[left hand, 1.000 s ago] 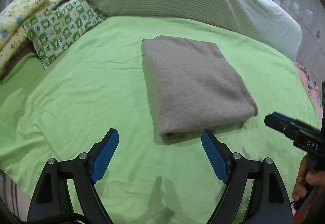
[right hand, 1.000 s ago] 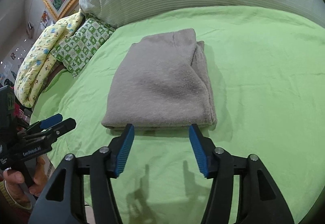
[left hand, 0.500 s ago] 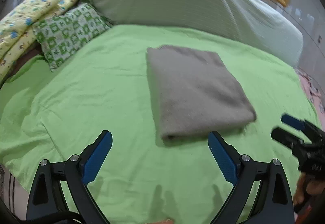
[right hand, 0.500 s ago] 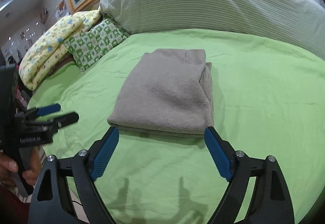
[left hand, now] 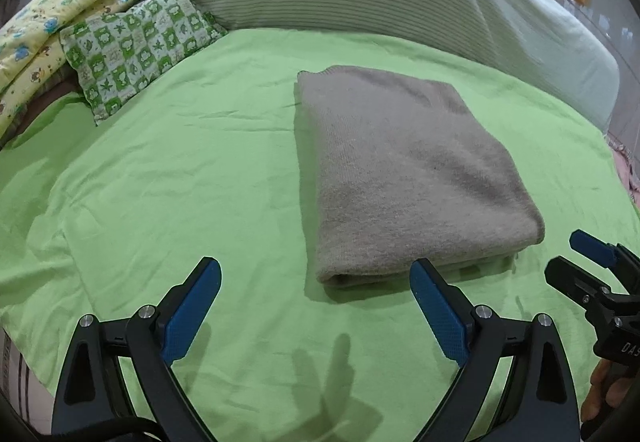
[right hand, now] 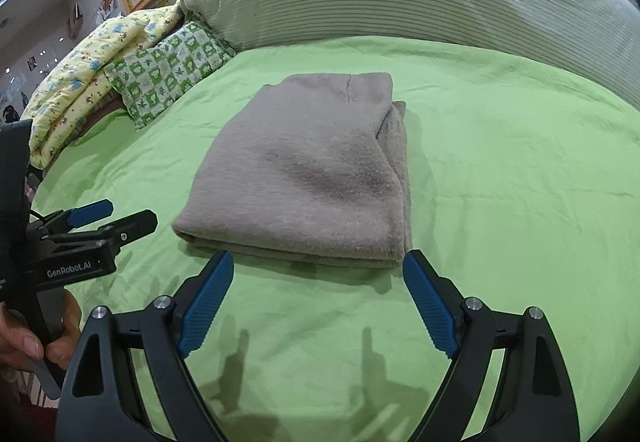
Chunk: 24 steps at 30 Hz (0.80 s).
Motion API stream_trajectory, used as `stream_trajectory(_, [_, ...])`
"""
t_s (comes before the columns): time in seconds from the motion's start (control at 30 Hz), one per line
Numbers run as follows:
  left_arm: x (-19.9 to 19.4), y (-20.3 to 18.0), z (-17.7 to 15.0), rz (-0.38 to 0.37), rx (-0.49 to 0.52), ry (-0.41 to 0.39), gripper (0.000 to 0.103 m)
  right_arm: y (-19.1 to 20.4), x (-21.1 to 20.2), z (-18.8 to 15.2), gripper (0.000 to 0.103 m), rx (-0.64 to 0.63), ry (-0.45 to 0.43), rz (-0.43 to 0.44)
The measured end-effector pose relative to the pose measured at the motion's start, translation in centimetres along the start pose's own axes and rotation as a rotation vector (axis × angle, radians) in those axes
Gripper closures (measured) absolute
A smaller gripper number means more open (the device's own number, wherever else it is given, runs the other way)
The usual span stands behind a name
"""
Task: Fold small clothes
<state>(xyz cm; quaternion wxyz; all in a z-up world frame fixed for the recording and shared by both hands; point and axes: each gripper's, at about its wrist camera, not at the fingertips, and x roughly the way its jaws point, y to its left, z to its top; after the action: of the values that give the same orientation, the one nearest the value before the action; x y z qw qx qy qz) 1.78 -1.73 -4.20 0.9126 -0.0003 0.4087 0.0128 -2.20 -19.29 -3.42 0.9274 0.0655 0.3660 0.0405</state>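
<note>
Grey knit, soft and thick, is what we have in front of us: the garment (left hand: 404, 169) lies as a tidy rectangle of several layers on the green bedsheet (left hand: 180, 169), its rounded fold toward us and the looser stacked edges on its right side, as the right wrist view shows.

We judge the folding itself to be at or near its end; the bundle looks compact and square, with nothing trailing out. What remains, as we read it, is either one last halving or simply leaving it where it sits. A further fold would call for both grippers to pinch the near corners through all the layers and carry them over to the far edge without letting the stack slide apart.

Our left gripper (left hand: 316, 306) hangs just short of the near edge, jaws wide apart and holding nothing, with the garment ahead and slightly to its right. Our right gripper (right hand: 318, 302) is likewise spread wide and empty, its fingers bracketing the near edge from just in front, not touching it.
</note>
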Motion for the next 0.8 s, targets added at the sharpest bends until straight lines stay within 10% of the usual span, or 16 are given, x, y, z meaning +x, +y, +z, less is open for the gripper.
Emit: stream_trajectory(0.8, [1.2, -1.4, 0.5, 0.015, 0.072, 0.008, 0.007, -0.1, 2.2, 0.3, 0.013, -0.008, 0.012, 0.0])
